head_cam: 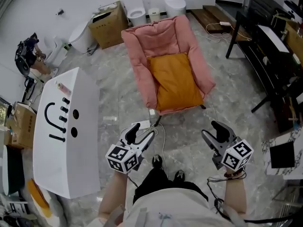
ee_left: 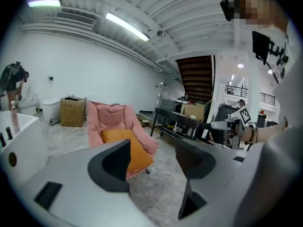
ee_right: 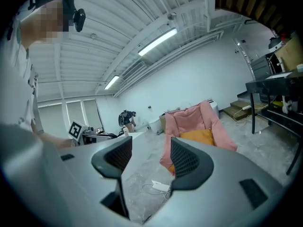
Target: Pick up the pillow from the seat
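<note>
Floor [head_cam: 184, 126] separates seat's [head_cam: 138, 72] pillow [head_cam: 177, 82] from left gripper's [head_cam: 143, 131] and right gripper's [head_cam: 212, 131] parted fingers [head_cam: 133, 132].

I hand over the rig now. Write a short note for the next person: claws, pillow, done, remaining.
Left claw: open, empty, well short of the chair.
Right claw: open, empty, also short of it.
Orange square fabric pillow lies on the seat of the pink padded armchair, untouched.
Done: nothing yet.
Left: step closer, grip the pillow, lift it off the seat.
</note>
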Action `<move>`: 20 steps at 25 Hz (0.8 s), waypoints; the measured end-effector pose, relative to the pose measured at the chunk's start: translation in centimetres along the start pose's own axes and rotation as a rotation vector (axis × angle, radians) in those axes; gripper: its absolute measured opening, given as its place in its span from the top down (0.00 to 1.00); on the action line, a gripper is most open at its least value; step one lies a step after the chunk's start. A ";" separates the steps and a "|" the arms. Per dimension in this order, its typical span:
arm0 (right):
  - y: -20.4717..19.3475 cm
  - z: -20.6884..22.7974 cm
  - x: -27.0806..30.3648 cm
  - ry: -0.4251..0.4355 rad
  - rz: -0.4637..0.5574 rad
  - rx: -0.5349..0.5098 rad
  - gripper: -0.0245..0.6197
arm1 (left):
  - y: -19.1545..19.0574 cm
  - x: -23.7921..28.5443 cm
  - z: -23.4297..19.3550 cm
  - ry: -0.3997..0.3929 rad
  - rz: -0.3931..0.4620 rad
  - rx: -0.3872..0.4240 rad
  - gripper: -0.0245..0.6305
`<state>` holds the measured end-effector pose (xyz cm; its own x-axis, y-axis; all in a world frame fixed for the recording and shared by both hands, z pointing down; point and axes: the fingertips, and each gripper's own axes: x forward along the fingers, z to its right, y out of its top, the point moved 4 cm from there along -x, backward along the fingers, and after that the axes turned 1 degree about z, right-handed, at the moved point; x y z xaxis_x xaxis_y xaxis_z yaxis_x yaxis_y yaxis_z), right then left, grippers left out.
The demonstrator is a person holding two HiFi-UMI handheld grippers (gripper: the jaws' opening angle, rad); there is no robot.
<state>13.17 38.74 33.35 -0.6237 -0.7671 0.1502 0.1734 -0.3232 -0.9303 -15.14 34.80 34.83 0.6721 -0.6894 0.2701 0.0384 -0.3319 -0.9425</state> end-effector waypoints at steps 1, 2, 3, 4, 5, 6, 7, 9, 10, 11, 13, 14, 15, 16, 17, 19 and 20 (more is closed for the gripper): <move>-0.1 0.5 0.7 -0.002 -0.004 0.006 0.57 | 0.0 0.7 -0.6 -0.004 -0.006 -0.002 0.52; -0.2 0.9 1.5 -0.004 -0.010 0.012 0.57 | 0.0 1.3 -1.3 -0.011 -0.015 -0.004 0.51; -0.3 1.4 2.5 -0.003 -0.014 0.018 0.57 | 0.0 1.8 -2.2 -0.015 -0.023 -0.007 0.50; -0.3 1.8 3.8 0.002 -0.016 0.025 0.57 | 0.2 2.3 -3.5 -0.012 -0.026 -0.013 0.49; -0.1 2.4 5.3 0.008 -0.015 0.033 0.56 | 0.6 2.8 -5.0 -0.006 -0.023 -0.023 0.48; 0.2 3.0 6.7 0.008 -0.012 0.041 0.56 | 1.0 3.5 -6.5 -0.003 -0.017 -0.036 0.48; 0.6 3.6 7.7 -0.002 -0.011 0.052 0.56 | 1.3 4.4 -7.7 -0.008 -0.015 -0.051 0.47; 1.0 4.6 9.0 -0.032 -0.011 0.072 0.56 | 1.4 6.3 -9.7 -0.033 -0.032 -0.074 0.45; 1.2 4.9 9.9 -0.042 -0.012 0.075 0.55 | 1.7 7.0 -10.8 -0.044 -0.043 -0.077 0.44; 1.6 5.3 11.1 -0.049 -0.014 0.073 0.55 | 2.1 7.6 -11.9 -0.052 -0.050 -0.076 0.44; 2.5 5.9 13.8 -0.054 -0.014 0.070 0.54 | 3.3 8.9 -14.2 -0.069 -0.055 -0.077 0.42; 3.0 6.2 15.0 -0.054 -0.013 0.073 0.52 | 3.9 9.7 -15.2 -0.081 -0.055 -0.085 0.42; 3.4 6.5 16.0 -0.054 -0.013 0.076 0.51 | 4.4 10.5 -16.1 -0.095 -0.057 -0.098 0.42; 3.7 6.7 17.0 -0.058 -0.015 0.079 0.50 | 4.7 11.3 -16.9 -0.109 -0.062 -0.110 0.42; 3.9 6.8 17.8 -0.064 -0.019 0.081 0.49 | 4.8 12.0 -17.6 -0.125 -0.069 -0.120 0.40; 3.9 7.1 19.2 -0.080 -0.026 0.086 0.48 | 4.7 13.2 -18.7 -0.160 -0.088 -0.138 0.37; 3.8 7.3 19.7 -0.088 -0.027 0.091 0.47 | 4.6 13.8 -19.2 -0.177 -0.098 -0.146 0.35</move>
<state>7.09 18.42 35.22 -0.5601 -0.8020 0.2074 0.2288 -0.3904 -0.8918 -19.90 11.36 38.04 0.7899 -0.5300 0.3084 0.0114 -0.4902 -0.8716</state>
